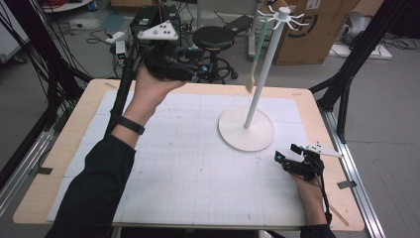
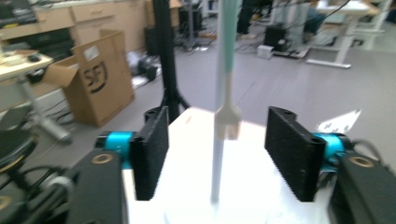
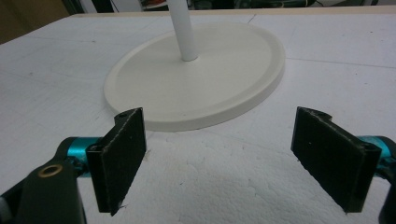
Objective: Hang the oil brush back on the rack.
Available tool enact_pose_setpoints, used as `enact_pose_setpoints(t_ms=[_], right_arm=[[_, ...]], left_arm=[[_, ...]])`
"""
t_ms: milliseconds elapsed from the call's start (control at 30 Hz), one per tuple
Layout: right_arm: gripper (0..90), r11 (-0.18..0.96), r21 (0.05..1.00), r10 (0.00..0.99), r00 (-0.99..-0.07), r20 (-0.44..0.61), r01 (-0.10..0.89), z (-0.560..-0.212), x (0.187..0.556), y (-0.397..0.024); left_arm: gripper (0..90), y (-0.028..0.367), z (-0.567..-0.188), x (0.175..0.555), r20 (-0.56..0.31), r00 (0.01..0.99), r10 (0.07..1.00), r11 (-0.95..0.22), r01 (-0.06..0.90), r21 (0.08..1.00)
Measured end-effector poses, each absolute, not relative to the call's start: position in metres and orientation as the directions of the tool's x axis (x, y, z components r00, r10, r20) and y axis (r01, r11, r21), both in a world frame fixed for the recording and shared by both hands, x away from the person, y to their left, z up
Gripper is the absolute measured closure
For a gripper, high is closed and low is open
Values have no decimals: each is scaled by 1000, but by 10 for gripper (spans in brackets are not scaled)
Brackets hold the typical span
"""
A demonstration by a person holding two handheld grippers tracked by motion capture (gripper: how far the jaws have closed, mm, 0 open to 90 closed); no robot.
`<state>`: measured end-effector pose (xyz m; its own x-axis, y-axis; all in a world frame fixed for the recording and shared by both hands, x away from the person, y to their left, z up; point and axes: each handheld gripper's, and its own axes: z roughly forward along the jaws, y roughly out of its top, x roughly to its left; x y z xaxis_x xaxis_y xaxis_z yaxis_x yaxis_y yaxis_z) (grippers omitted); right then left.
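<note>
A white hook stand (image 1: 257, 84) with a round white base (image 3: 196, 79) sits on a white mat faintly gridded (image 1: 198, 163) over a pale wood table (image 1: 79, 109); a cream, green-handled utensil (image 2: 227, 70) hangs beside black-padded, teal-accented grippers.

The high view was evenly and softly lit from overhead, the white table sheet (image 1: 198, 163) bright without glare and the stand's base (image 1: 246, 130) casting only a faint shadow; detail was soft and low in resolution throughout. The left gripper view was smeared by blur, its background furniture and cardboard box (image 2: 95, 77) indistinct, and the table surface (image 2: 196, 158) between the jaws was blown out to flat white; the right gripper view was the sharpest, the foam texture (image 3: 210, 186) crisp near the jaws, with a soft dark shadow pooled beneath them.
</note>
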<state>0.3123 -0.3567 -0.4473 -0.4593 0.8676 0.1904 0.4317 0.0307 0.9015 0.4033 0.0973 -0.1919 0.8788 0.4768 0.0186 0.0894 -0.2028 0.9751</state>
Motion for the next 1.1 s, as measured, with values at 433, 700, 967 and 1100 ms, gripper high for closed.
enact_pose_setpoints(t_ms=[433,700,967,1100], right_arm=[[172,35,902,869,-459,186,431,-447,312,-357],[172,34,902,870,-457,186,431,-448,312,-357],[171,30,902,871,-454,188,431,-447,313,-356],[172,38,902,870,-458,181,429,-448,313,-356]], left_arm=[[245,201,-283,370,-25,831,555,-190,156,969],[233,237,-334,346,5,813,582,-252,175,952],[232,254,-369,329,8,804,595,-282,200,939],[232,260,-383,326,-10,795,607,-276,223,935]])
